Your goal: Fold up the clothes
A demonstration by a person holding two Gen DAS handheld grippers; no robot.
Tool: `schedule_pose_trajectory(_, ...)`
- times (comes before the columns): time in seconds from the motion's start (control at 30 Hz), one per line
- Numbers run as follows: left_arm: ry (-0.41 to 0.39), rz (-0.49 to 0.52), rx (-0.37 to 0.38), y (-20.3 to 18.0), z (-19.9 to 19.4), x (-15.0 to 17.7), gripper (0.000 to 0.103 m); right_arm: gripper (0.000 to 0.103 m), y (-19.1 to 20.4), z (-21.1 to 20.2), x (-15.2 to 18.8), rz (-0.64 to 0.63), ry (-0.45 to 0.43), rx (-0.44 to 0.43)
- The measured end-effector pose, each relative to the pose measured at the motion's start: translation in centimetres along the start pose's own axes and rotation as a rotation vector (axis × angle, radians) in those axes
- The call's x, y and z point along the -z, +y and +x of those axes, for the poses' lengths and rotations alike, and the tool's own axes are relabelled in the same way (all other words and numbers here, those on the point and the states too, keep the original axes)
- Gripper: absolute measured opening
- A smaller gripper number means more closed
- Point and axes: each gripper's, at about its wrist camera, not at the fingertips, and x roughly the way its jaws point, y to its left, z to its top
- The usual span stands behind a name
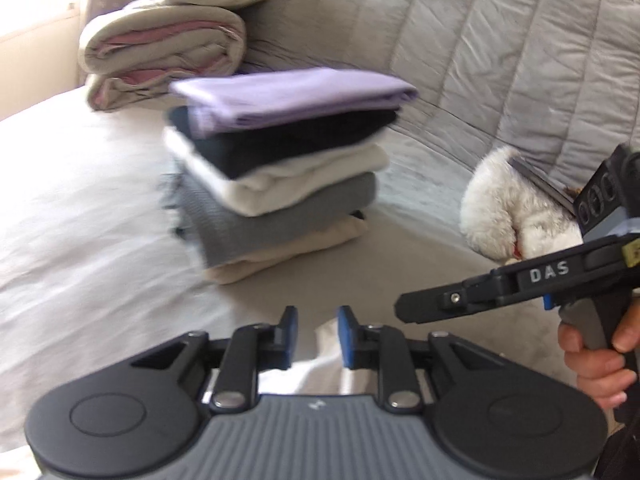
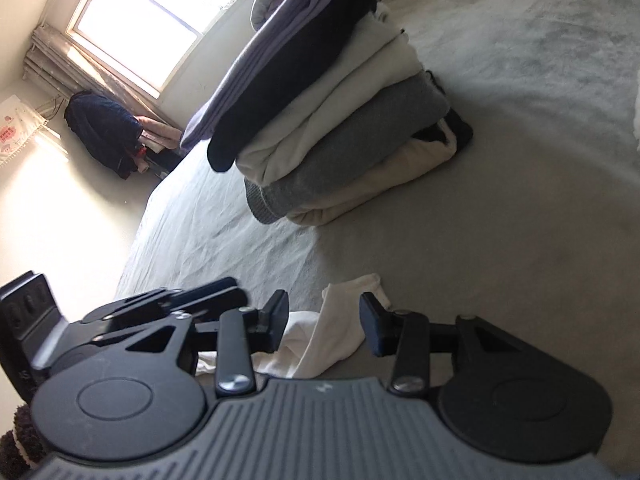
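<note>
A stack of folded clothes (image 1: 280,168) stands on the bed, with a lilac piece (image 1: 292,96) on top, then black, white, grey and cream layers. The right wrist view shows the same stack (image 2: 340,120) tilted. A loose white garment (image 2: 336,336) lies crumpled on the sheet just under both grippers. My left gripper (image 1: 318,338) is open, and a tip of the white garment (image 1: 328,360) shows in the gap, not pinched. My right gripper (image 2: 324,316) is open wider, a fold of the garment lying between its fingers without touching the pads. It also appears at the right (image 1: 420,308), held by a hand (image 1: 592,364).
Rolled beige and pink quilts (image 1: 160,40) are piled behind the stack. A white plush toy (image 1: 504,208) lies to the right on a grey quilted cover (image 1: 480,60). Beyond the bed edge are a window (image 2: 152,12) and a dark jacket (image 2: 104,132).
</note>
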Motion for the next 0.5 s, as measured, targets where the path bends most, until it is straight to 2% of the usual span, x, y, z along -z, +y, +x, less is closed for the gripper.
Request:
schedule_pose_trajectory(0.23,-0.020,-0.094,-0.099,4.6,-4.6,2.6,0.029,0.044,2.0,2.6,1.0,-0.061,0.055,0.039)
schedule_pose_trajectory(0.37,0.003,-0.088,-0.159,6.5,-6.6,4.9,0.032,0.043,2.7,3.6,1.7,-0.109,0.075,0.104)
schedule_pose_trajectory(0.43,0.034,-0.062,-0.200,7.2,-6.9,6.0,0.033,0.036,2.7,4.0,2.0,-0.123,0.081,0.134)
schedule_pose_trajectory(0.47,0.056,-0.053,-0.215,7.5,-6.9,6.5,0.033,0.026,2.6,4.0,2.1,-0.117,0.080,0.141)
schedule_pose_trajectory(0.5,0.079,-0.047,-0.230,8.0,-6.7,7.1,0.033,0.021,2.4,4.1,2.1,-0.111,0.079,0.149)
